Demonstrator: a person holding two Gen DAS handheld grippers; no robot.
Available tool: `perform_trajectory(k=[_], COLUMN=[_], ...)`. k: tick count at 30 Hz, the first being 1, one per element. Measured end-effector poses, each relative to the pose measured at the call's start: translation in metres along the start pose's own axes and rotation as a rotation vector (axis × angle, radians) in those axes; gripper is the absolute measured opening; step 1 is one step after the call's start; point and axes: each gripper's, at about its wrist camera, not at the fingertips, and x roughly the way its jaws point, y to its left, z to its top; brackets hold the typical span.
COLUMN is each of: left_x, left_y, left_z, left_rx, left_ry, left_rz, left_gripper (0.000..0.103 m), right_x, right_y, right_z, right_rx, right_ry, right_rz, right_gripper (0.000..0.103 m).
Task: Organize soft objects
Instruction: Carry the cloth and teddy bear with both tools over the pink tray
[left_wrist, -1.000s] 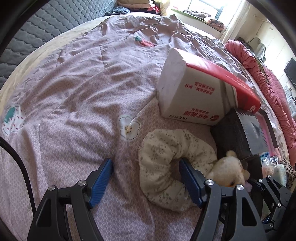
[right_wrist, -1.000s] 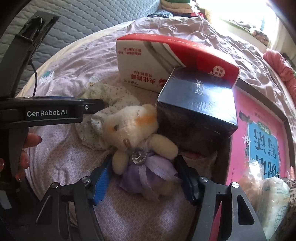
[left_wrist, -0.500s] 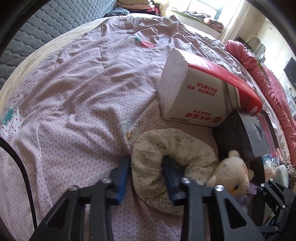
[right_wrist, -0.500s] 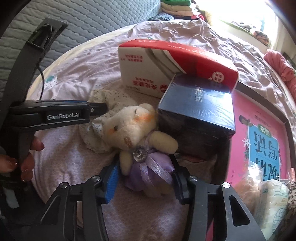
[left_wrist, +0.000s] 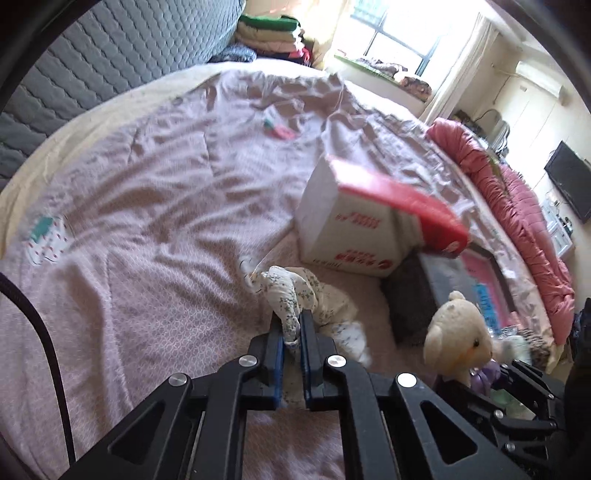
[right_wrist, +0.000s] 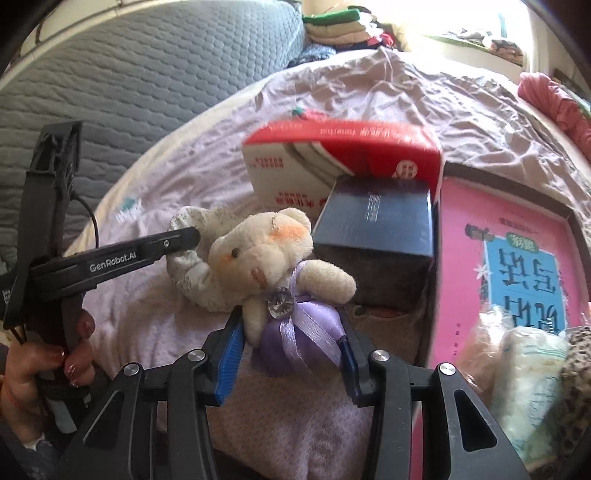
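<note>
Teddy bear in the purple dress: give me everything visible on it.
The teddy bear is cream plush with orange cheeks, dark bead eyes and a stitched nose. It wears a shiny purple satin dress with a ribbon and a clear gem at the chest. It leans tilted, head toward the floral fabric piece, with the dark blue box beside it. The right gripper clamps its dress on both sides.
</note>
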Motion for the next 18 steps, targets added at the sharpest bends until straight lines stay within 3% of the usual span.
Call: perform_trajectory(k=[5, 10, 18], left_x=[-0.036, -0.071, -0.101], left_y=[-0.021, -0.066, -0.141], left_z=[0.008, 0.016, 0.018], left_rx=[0.018, 0.084, 0.188], left_ry=[-0.056, -0.096, -0.140], left_rz=[-0.029, -0.095, -0.196], left_gripper=[0.008, 0.008, 0.008], right_x=[-0.041, -0.085, -0.158], right_y=[-0.010, -0.032, -0.081], right_z=[0.003, 0.006, 0.001], right_rx=[0.048, 0.126, 0.238], right_ry=[-0.081, -0.162, -0.285], right_rz=[0.013, 0.003, -0.072], right_gripper=[0.047, 0.047, 0.047])
